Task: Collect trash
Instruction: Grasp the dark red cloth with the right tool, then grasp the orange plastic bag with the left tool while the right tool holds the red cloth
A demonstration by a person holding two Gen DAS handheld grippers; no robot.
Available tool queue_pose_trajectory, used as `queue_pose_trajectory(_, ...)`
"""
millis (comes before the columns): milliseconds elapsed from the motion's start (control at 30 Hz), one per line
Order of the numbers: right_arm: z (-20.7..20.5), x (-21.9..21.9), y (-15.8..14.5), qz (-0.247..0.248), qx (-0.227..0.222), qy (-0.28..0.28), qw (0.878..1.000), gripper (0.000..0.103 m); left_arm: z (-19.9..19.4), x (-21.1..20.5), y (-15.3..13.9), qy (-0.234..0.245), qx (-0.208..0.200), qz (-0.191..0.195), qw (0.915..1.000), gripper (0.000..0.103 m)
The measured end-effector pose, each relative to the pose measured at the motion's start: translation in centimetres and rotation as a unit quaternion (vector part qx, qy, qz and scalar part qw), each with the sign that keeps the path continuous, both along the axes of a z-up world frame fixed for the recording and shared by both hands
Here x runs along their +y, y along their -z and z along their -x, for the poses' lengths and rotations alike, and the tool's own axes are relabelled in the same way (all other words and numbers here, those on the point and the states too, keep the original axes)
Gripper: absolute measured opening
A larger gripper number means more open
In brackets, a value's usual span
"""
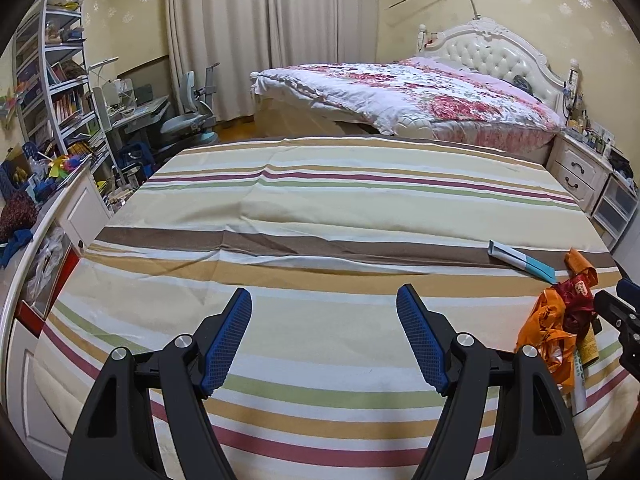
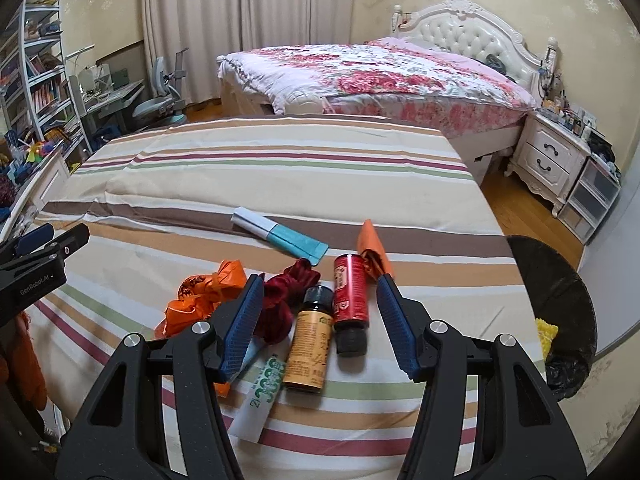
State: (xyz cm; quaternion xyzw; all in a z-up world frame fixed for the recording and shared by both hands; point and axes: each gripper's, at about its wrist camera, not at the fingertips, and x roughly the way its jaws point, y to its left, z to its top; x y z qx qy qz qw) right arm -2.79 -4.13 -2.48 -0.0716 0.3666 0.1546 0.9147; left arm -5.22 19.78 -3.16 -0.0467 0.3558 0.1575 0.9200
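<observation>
My left gripper (image 1: 324,336) gapes wide over striped bedsheet (image 1: 320,208); right gripper (image 2: 320,320), jaws apart, empty, above the red-labelled small bottle (image 2: 350,296).

Trash pile (image 2: 280,308) on striped sheet (image 2: 240,184), bin (image 2: 560,280) right of it, bed (image 2: 380,76) behind.

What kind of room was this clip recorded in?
A home bedroom, likely shared with a study corner: a bed with a tufted headboard and floral quilt, a white nightstand, and a bookshelf beside a desk.
</observation>
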Motion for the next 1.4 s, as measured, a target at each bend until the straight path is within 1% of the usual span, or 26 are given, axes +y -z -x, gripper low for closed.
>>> queue_pose_trajectory(100, -0.3, 0.8, 0.8, 0.011, 0.013, -0.008, 1.0, 0.053, 0.1, 0.6, 0.5, -0.004, 0.004, 0.008, 0.9999, 0.073)
queue_pose_trajectory(167, -0.3, 1.4, 1.2, 0.018, 0.017, -0.014, 1.0, 0.047, 0.2, 0.7, 0.8, -0.004, 0.007, 0.012, 0.9999, 0.073)
queue_pose_trajectory(233, -0.4, 1.9, 1.5, 0.025, 0.022, -0.021, 0.999, 0.036, 0.1, 0.8, 1.0, -0.002, 0.009, 0.016, 0.9998, 0.073)
queue_pose_trajectory(267, -0.4, 2.1, 1.7, 0.028, 0.025, -0.024, 0.999, 0.032, 0.1, 0.7, 1.1, 0.0, 0.01, 0.017, 0.9998, 0.073)
queue_pose_trajectory(333, -0.5, 2.6, 2.0, 0.029, 0.032, -0.032, 0.999, 0.019, 0.1, 0.5, 1.2, 0.004, 0.01, 0.018, 0.9998, 0.073)
queue_pose_trajectory(433, -0.4, 2.9, 2.0, 0.035, 0.029, -0.035, 0.998, 0.018, -0.1, 0.0, 1.3, 0.011, 0.012, 0.021, 0.9996, 0.073)
queue_pose_trajectory(567, -0.3, 2.7, 1.4, 0.03, 0.019, -0.031, 0.999, 0.016, -0.5, -0.8, 1.4, 0.025, 0.016, 0.027, 0.9992, 0.073)
queue_pose_trajectory(800, -0.7, 0.5, -0.2, 0.015, -0.002, -0.006, 1.0, 0.015, -1.2, -3.9, 0.7, 0.064, 0.015, 0.027, 0.9975, 0.073)
queue_pose_trajectory(967, -1.0, -2.0, -1.1, 0.005, -0.017, 0.02, 1.0, 0.015, -1.5, -6.5, -0.1, 0.096, 0.007, 0.021, 0.9951, 0.073)
queue_pose_trajectory(1200, -1.2, -5.7, -0.6, -0.008, -0.014, 0.057, 0.998, 0.014, -1.8, -9.6, -0.7, 0.131, 0.003, 0.009, 0.9914, 0.073)
queue_pose_trajectory(1400, -1.1, -7.3, 0.3, -0.016, -0.008, 0.068, 0.998, 0.014, -2.0, -11.6, 0.3, 0.156, 0.021, 0.008, 0.9875, 0.073)
